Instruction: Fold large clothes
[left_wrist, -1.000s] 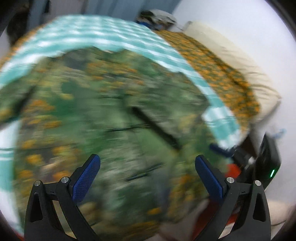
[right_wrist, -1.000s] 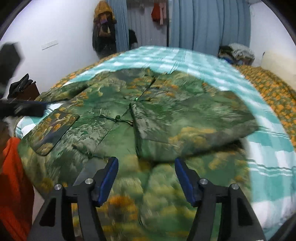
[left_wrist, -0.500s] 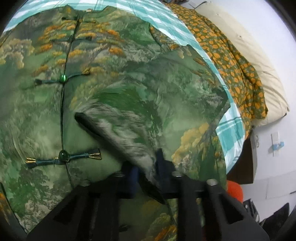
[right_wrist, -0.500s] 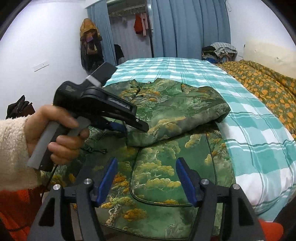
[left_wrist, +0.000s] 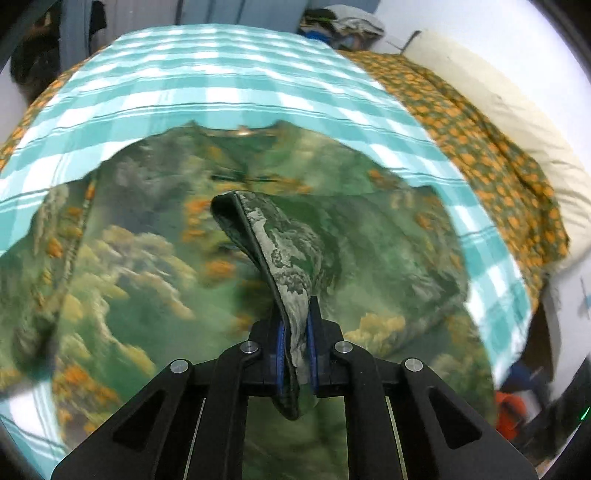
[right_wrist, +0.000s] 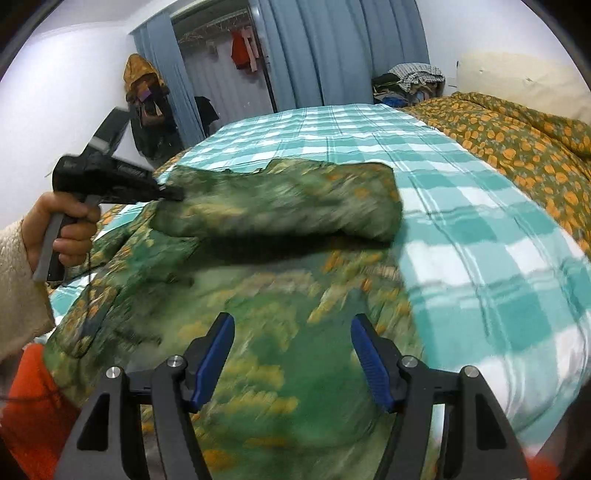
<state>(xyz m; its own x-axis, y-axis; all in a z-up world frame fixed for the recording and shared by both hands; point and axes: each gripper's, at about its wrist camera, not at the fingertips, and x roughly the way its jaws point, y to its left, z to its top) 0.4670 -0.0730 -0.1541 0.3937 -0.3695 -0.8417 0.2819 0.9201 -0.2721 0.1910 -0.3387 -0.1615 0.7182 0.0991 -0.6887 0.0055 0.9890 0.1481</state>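
Observation:
A large green jacket (left_wrist: 147, 266) with orange and cream landscape print lies spread on the checked bed. My left gripper (left_wrist: 295, 350) is shut on the edge of its sleeve (left_wrist: 273, 251), which hangs up from the garment. In the right wrist view the left gripper (right_wrist: 173, 192) holds that sleeve (right_wrist: 280, 199) lifted and stretched across the jacket (right_wrist: 280, 325). My right gripper (right_wrist: 291, 354) is open and empty, hovering above the jacket's lower part.
The bed has a teal and white checked sheet (right_wrist: 480, 236). An orange-flowered quilt (right_wrist: 517, 136) lies along the right side. A pile of clothes (right_wrist: 410, 83) sits at the far end by blue curtains (right_wrist: 332, 51). Something orange (right_wrist: 26, 402) lies at the lower left.
My left gripper shut on the sleeve edge and has lifted and carried it across the jacket to the left. My right gripper stayed open over the hem.

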